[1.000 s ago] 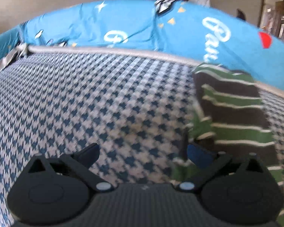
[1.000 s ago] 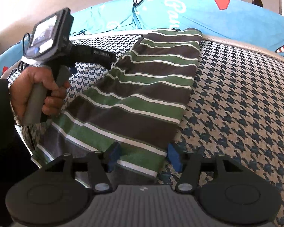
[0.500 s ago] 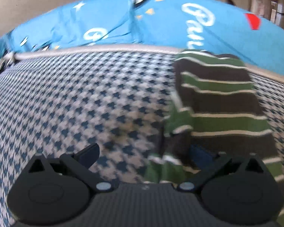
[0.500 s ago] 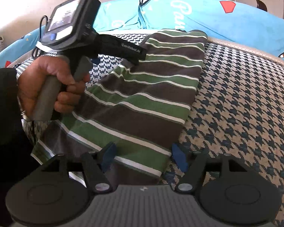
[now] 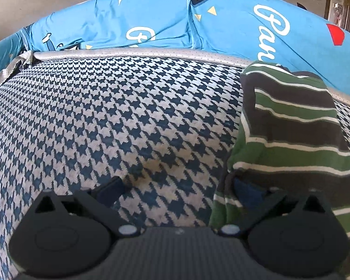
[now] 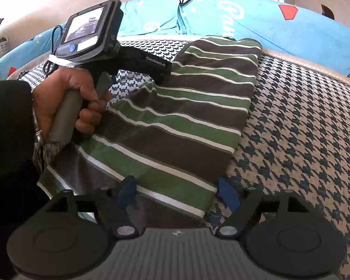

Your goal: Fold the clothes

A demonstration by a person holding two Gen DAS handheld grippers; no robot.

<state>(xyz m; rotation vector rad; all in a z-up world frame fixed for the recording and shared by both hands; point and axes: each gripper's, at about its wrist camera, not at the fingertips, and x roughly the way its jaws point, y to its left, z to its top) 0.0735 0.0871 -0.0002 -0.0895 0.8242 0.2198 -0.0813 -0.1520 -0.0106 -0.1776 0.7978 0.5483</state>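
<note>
Left wrist view: the left tongs [image 5: 177, 186] gape open; the striped garment [image 5: 291, 128] has slid nearer, its edge now draping the right finger

Right wrist view: the right tongs [image 6: 177, 193], also open, straddle its near hem on the houndstooth bed [image 6: 303, 128]; both seem set to pinch

One striped garment [image 6: 182, 121] lies on one houndstooth mat [image 5: 119, 116], with one blue printed sheet [image 5: 233, 23] at the far edge, two grippers and one hand [image 6: 65, 102] showing.
</note>
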